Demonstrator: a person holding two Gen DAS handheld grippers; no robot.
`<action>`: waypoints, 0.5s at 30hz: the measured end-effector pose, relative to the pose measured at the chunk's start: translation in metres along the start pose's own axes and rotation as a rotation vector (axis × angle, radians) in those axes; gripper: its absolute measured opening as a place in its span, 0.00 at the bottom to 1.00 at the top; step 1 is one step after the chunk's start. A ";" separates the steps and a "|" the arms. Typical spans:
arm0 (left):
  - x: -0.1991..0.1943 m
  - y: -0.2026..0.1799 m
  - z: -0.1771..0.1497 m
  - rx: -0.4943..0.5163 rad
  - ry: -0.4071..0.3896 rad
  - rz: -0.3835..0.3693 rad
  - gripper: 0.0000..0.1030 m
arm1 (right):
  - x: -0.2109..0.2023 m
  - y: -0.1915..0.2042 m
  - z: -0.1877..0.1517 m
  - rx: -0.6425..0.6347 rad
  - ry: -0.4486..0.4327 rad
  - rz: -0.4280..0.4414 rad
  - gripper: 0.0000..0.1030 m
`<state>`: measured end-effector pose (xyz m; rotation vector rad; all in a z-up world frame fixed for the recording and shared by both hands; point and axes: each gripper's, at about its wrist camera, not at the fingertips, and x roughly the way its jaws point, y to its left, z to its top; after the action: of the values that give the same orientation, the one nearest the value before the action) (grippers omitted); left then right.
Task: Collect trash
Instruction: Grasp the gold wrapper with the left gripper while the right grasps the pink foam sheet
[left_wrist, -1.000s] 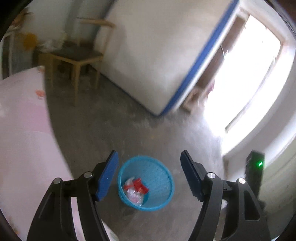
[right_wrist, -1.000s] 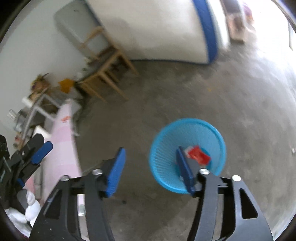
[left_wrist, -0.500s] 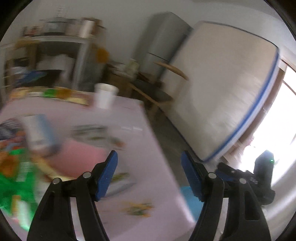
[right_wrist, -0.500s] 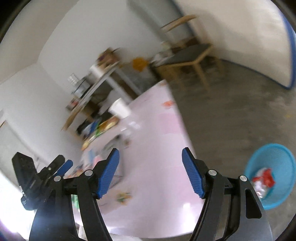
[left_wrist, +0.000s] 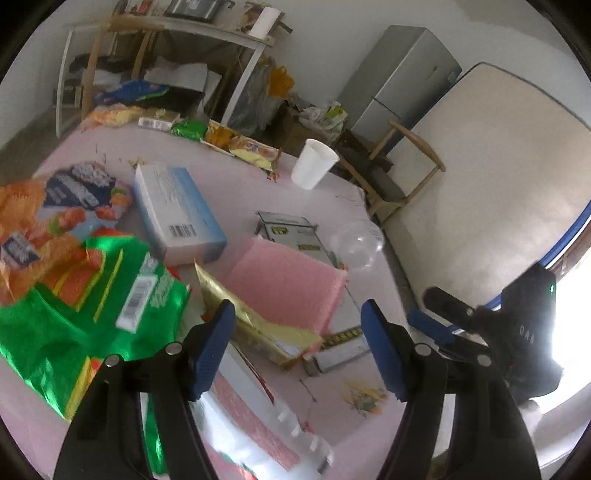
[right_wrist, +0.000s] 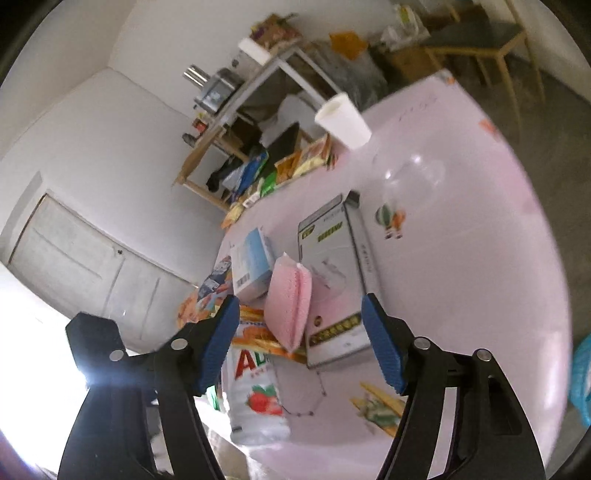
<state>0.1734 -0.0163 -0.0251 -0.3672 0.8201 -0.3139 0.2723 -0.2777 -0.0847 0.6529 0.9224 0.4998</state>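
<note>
Trash is strewn over a pink table (left_wrist: 236, 184): a green snack bag (left_wrist: 92, 314), an orange bag (left_wrist: 44, 221), a white and blue box (left_wrist: 177, 214), a pink foam pouch (left_wrist: 284, 284), a gold wrapper (left_wrist: 251, 325), a grey carton (left_wrist: 291, 229), a clear dome lid (left_wrist: 356, 240) and a white paper cup (left_wrist: 314, 162). My left gripper (left_wrist: 297, 314) hovers open over the pouch and wrapper, holding nothing. My right gripper (right_wrist: 301, 306) is above the pink pouch (right_wrist: 290, 306) and grey carton (right_wrist: 332, 280). Its jaws are closing slightly, with nothing held between them. A strawberry drink pouch (right_wrist: 255, 391) lies near the table edge.
The blue bin (right_wrist: 581, 376) peeks in at the right edge, on the concrete floor. Behind the table stand a cluttered shelf rack (left_wrist: 166, 44), a wooden chair (left_wrist: 399, 173), a grey fridge (left_wrist: 399, 77) and a mattress (left_wrist: 491, 206) leaning on the wall.
Both views have swung from the blue bin on the floor up to the littered pink table. Both grippers stay empty with their jaws apart.
</note>
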 end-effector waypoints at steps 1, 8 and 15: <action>0.005 0.001 0.002 0.009 0.000 0.021 0.66 | 0.008 0.001 0.003 0.010 0.013 -0.005 0.59; 0.026 0.019 0.008 -0.047 0.053 0.070 0.58 | 0.045 0.013 0.009 0.018 0.071 -0.041 0.52; 0.030 0.035 0.008 -0.102 0.074 0.093 0.30 | 0.063 0.020 0.005 -0.002 0.127 -0.050 0.35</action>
<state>0.2037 0.0042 -0.0546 -0.4137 0.9249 -0.2002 0.3069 -0.2238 -0.1037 0.6000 1.0550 0.5021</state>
